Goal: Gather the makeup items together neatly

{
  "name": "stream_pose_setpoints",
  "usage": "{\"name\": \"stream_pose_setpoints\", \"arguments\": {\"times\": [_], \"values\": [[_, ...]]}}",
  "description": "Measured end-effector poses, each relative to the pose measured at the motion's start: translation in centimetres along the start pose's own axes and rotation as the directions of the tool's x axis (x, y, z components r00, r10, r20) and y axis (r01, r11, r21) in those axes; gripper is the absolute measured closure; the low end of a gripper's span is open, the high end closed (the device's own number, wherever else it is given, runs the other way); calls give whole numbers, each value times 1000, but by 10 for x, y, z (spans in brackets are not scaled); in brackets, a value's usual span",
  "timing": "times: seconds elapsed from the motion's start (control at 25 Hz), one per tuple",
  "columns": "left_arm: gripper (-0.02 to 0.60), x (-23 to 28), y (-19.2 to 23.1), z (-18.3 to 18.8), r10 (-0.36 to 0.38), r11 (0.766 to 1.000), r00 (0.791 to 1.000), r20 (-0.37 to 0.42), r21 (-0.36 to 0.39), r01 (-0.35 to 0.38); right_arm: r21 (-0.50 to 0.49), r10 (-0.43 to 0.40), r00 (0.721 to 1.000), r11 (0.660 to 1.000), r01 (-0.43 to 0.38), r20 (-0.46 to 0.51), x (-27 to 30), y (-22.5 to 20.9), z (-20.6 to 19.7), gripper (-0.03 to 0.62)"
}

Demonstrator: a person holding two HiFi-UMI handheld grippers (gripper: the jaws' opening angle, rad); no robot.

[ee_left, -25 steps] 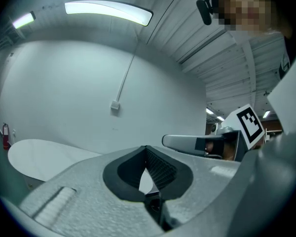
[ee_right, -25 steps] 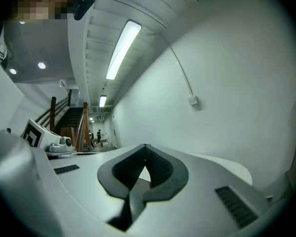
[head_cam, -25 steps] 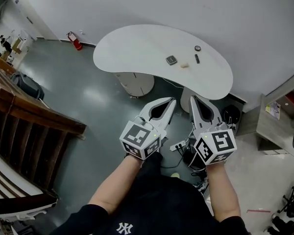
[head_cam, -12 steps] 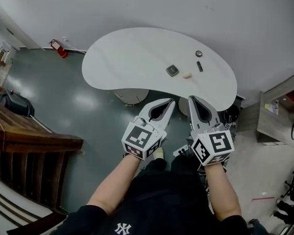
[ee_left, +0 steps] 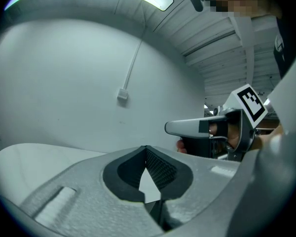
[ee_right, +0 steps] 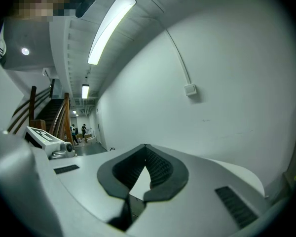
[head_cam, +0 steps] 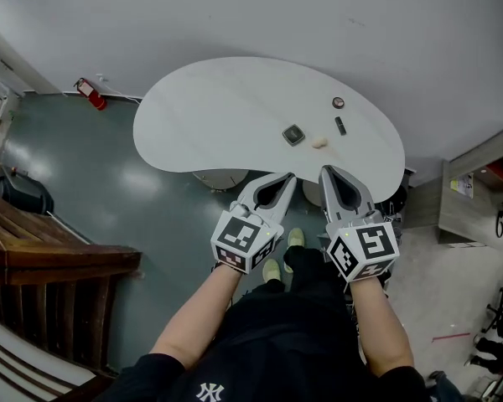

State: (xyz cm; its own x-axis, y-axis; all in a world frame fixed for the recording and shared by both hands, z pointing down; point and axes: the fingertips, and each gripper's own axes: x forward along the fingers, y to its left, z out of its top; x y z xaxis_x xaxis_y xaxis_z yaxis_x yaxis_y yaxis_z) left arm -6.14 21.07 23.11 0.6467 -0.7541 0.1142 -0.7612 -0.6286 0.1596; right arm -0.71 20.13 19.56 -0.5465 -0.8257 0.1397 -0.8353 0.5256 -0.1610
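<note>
A white kidney-shaped table (head_cam: 226,107) stands ahead by the wall. On its right part lie a dark square compact (head_cam: 293,134), a pale beige sponge (head_cam: 319,142), a short black tube (head_cam: 340,126) and a small round pot (head_cam: 338,102). My left gripper (head_cam: 291,175) and right gripper (head_cam: 323,171) are held side by side over the floor, just short of the table's near edge. Both are shut with nothing between the pads. In the left gripper view the tips (ee_left: 146,147) meet, and the right gripper's tips (ee_right: 145,145) meet too.
A red fire extinguisher (head_cam: 90,94) stands by the wall at left. Wooden stair railings (head_cam: 42,258) run along the lower left. A grey shelf unit (head_cam: 478,191) stands at the right. Cables and a power strip lie under the table near my feet.
Both grippers and I have come closer to the table; its near edge now sits right at the fingertips. The stairs have slid off toward the lower left.
</note>
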Motion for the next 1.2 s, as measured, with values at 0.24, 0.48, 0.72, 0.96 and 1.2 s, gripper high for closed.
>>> {"name": "stream_pose_setpoints", "arguments": {"times": [0.24, 0.48, 0.72, 0.96, 1.2], "values": [[574, 32, 25, -10, 12, 1000, 1000, -26, 6, -12, 13, 9, 1000, 1000, -9, -19, 33, -25, -10, 582], [574, 83, 51, -23, 38, 999, 998, -53, -14, -39, 19, 24, 999, 1000, -23, -47, 71, -71, -17, 582], [574, 137, 70, -43, 48, 999, 994, -94, -10, -49, 30, 68, 995, 997, -66, -73, 114, -123, -23, 582], [534, 167, 99, -68, 96, 995, 983, -155, 8, -95, 42, 134, 985, 991, -130, -105, 154, -144, -37, 582], [441, 187, 128, -106, 99, 995, 969, -225, 43, -92, 64, 156, 978, 987, -148, -142, 181, -153, -64, 582]]}}
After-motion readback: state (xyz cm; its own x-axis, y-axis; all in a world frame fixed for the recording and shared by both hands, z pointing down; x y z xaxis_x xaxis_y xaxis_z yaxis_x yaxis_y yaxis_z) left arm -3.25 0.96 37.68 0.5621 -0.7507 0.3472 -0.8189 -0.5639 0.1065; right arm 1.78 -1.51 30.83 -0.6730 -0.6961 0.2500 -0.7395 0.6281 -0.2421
